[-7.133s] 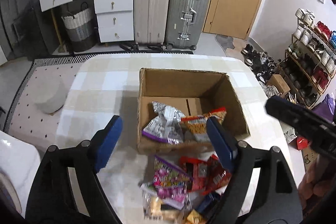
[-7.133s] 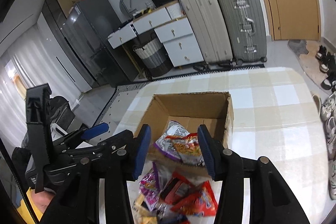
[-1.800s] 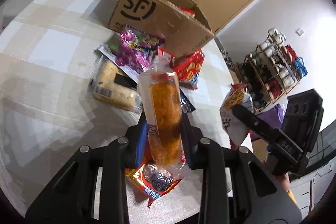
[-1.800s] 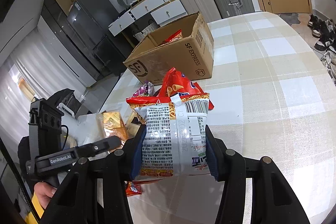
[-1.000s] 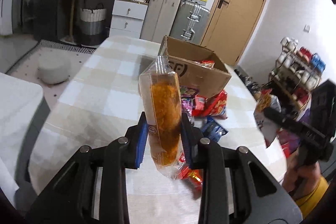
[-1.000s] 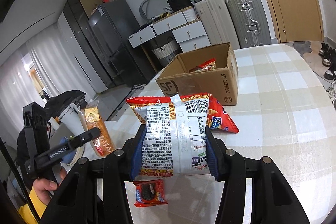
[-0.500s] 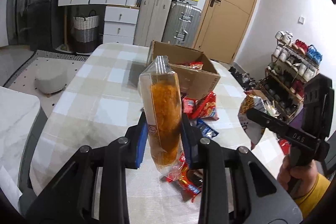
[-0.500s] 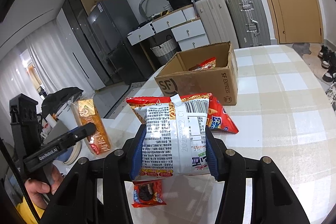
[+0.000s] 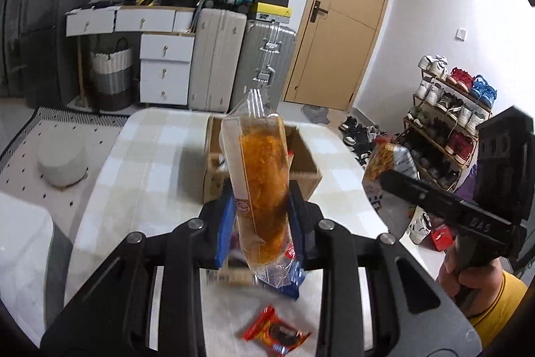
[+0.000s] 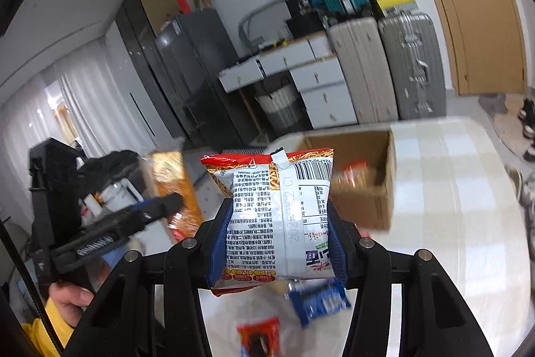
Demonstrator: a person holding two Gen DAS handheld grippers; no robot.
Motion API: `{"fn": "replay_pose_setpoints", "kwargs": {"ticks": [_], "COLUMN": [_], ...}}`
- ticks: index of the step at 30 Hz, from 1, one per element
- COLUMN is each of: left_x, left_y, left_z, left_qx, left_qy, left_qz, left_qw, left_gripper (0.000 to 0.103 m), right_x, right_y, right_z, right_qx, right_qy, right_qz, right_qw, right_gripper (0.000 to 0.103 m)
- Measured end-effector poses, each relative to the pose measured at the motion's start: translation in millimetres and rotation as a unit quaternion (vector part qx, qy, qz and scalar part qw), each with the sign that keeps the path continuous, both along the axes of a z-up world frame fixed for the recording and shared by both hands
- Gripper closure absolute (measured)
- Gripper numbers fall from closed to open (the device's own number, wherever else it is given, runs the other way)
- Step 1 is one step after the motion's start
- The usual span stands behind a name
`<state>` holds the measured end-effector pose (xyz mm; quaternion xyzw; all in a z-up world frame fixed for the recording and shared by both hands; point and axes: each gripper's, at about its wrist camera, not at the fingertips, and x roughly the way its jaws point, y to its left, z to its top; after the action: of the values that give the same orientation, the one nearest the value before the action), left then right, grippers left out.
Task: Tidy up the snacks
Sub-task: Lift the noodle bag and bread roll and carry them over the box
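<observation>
Holding one snack packet in each gripper above the checked table point(image 9: 157, 163).

Left gripper point(image 9: 260, 223) clamping an upright clear bag of orange snacks point(image 9: 264, 183); right gripper point(image 10: 277, 243) pinching a white noodle packet point(image 10: 277, 216); open cardboard box point(image 10: 367, 176) lying ahead of both; red packet point(image 10: 257, 340) and blue packet point(image 10: 317, 300) lying below the right fingers.

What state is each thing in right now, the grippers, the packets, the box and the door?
left gripper: jaws shut on clear orange snack bag, held upright
right gripper: jaws shut on white noodle packet
cardboard box: open, snacks inside
red cookie packet: lying on table
door: closed
</observation>
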<state>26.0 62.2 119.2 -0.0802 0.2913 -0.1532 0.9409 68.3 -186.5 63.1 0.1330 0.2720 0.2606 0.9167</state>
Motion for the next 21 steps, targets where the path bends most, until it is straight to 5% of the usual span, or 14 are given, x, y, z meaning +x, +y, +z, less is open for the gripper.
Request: {"fn": "replay_pose_setpoints", "kwargs": {"ticks": [10, 21], "left_x": [108.3, 246.9], "left_y": [-25.2, -53.1], "left_z": [60.0, 33.1], "left_qx": [0.01, 0.023], "left_qy": [0.027, 0.081], "left_qz": [-0.012, 0.005], "left_qw": [0.9995, 0.9964], "left_gripper": [0.077, 0.077], "right_x": [74.1, 178.6], "right_y": [4.5, 5.1], "right_z": [66.8, 52.5], "right_qx": [-0.005, -0.013], "right_qy": [0.007, 0.05], "right_qz": [-0.012, -0.037], "right_qw": [1.0, 0.998], "right_gripper": [0.052, 0.052]}}
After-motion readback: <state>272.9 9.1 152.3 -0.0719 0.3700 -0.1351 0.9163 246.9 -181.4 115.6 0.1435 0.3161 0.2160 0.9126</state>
